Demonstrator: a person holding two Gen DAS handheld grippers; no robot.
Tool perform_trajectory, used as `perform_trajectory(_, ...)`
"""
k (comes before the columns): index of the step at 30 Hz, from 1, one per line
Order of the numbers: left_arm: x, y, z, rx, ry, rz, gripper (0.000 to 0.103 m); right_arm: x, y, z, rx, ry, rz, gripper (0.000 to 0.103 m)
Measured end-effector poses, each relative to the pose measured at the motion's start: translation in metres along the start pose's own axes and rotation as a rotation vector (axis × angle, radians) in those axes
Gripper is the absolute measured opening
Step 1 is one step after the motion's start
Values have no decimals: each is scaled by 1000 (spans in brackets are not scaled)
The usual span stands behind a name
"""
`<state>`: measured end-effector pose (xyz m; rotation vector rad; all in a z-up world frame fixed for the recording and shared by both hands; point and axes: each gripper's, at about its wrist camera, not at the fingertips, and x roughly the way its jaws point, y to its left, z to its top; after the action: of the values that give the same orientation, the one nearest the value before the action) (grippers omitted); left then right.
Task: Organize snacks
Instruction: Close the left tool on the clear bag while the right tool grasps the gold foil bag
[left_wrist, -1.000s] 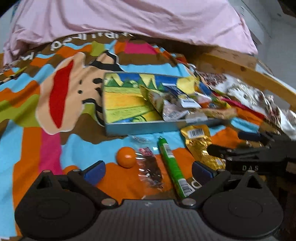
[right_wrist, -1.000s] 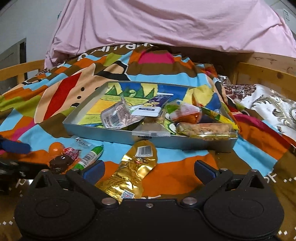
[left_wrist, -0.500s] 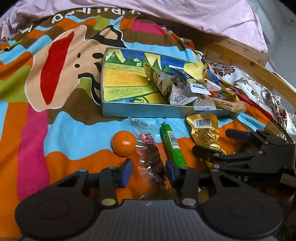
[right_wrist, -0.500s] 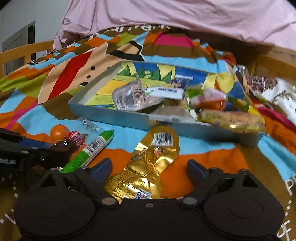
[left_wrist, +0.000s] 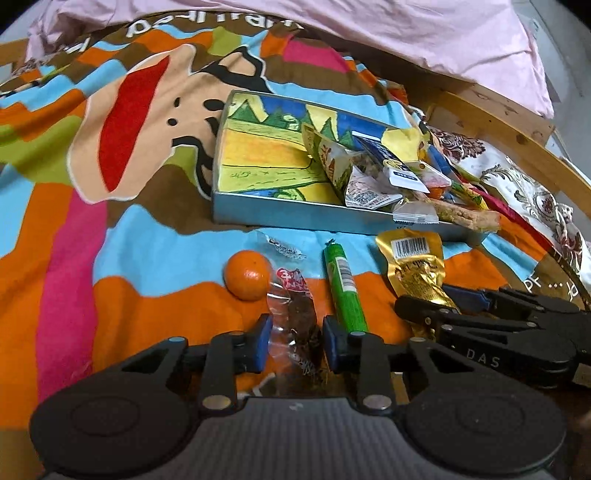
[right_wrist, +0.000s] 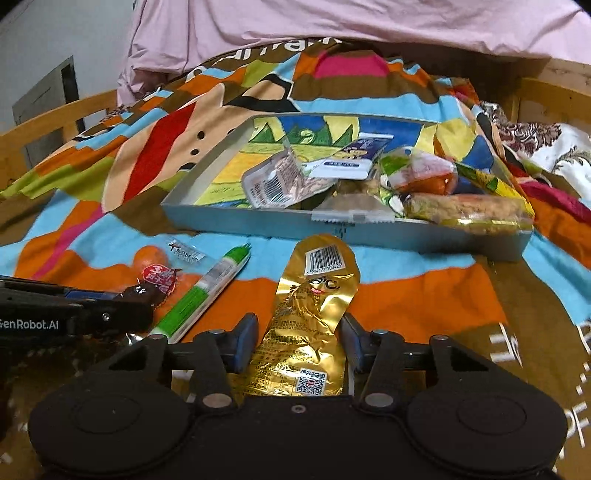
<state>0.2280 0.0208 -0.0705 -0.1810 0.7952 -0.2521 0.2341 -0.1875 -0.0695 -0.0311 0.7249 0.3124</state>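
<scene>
Snacks lie just before the tray (left_wrist: 295, 221): the left hand-held gripper (left_wrist: 293, 343) brackets the clear-wrapped candy (left_wrist: 295, 314), the right hand-held gripper (right_wrist: 298, 347) the gold pouch (right_wrist: 314, 310), neither yet pinching, so each should close squarely mid-wrapper.

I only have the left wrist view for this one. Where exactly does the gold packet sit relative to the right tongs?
Observer: The right wrist view shows the gold packet lying lengthwise between the right tongs, one finger on either side.
Reviewer: Anything printed at its near end?
Observer: A QR code, nearest the camera.
Reviewer: What's beyond the blanket's left edge?
Observer: A wooden rail, with a wall behind.
</scene>
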Motion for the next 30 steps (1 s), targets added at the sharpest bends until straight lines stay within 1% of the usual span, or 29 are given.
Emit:
perform_trajectory(7, -32, -7, -20, -36, 28, 12, 32, -34, 5, -15, -20, 79, 64, 50)
perform_trajectory(9, -43, -6, -31, -61, 39, 9, 32, -43, 6, -21, -31, 94, 64, 50)
perform_trajectory(11, -50, -5, -39, -64, 38, 8, 32, -50, 7, -26, -43, 96, 55, 51)
perform_trajectory(13, -55, -8, -43, -54, 34, 15, 32, -53, 7, -28, -47, 92, 46, 63)
perform_trajectory(14, -57, -10, -43, -46, 31, 20, 33, -54, 7, -29, -46, 88, 47, 71)
perform_trajectory(15, -58, -13, -43, -34, 29, 26, 41, -54, 8, -29, -42, 84, 48, 76)
perform_trajectory(16, -58, -16, -42, -15, 28, 32, 50, -54, 8, -29, -38, 81, 47, 78)
perform_trajectory(17, -58, -19, -43, 2, 25, 38, 53, -53, 8, -29, -35, 78, 44, 80)
perform_trajectory(19, -57, -26, -42, 42, 17, 49, 69, -51, 10, -29, -45, 75, 31, 83)
perform_trajectory(22, -51, -37, -42, 107, 11, 72, 80, -48, 17, -32, -99, 62, -3, 86)
perform_trajectory(25, -43, -45, -41, 158, 4, 100, 82, -43, 20, -34, -138, 61, -37, 86)
perform_trajectory(26, -40, -44, -41, 157, 3, 105, 82, -41, 19, -34, -139, 61, -41, 86)
perform_trajectory(27, -37, -43, -39, 146, 4, 111, 81, -40, 19, -34, -135, 60, -38, 89)
perform_trajectory(29, -33, -39, -37, 128, 10, 111, 76, -38, 19, -34, -130, 54, -26, 91)
perform_trajectory(30, -31, -38, -36, 121, 12, 119, 71, -37, 21, -34, -136, 53, -26, 91)
